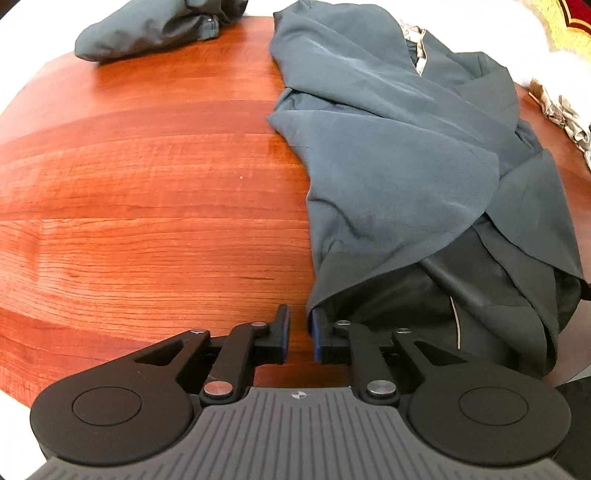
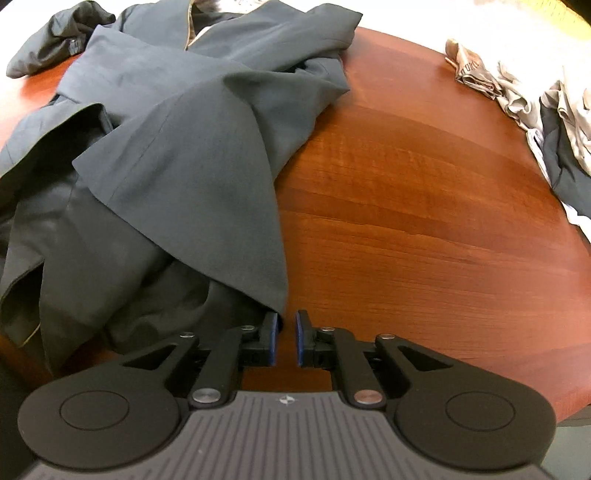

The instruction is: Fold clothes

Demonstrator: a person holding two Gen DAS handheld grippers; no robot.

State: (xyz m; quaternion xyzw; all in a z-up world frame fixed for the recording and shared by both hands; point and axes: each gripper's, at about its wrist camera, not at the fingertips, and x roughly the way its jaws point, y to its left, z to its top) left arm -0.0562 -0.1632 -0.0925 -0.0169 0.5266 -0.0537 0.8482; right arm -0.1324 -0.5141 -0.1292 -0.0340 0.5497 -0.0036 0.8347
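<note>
The left wrist view alone shows bare reddish wood stretching away to the left of the dark grey garment [image 1: 388, 155], and the left tool [image 1: 300, 334] with its jaws slightly apart, nothing between the blue pads, the right pad just beside the garment's near hem. The right wrist view alone shows the crumpled pile of beige and dark clothes [image 2: 546, 122] at the far right edge, well apart from the garment [image 2: 177, 147], and the right tool [image 2: 286, 338], likewise slightly parted and empty, its left pad by the hem corner. The wooden surface [image 1: 147, 221] carries the garment, partly folded, sprawled between both tools. A bundled dark piece [image 1: 147, 29] lies at the far side.
</note>
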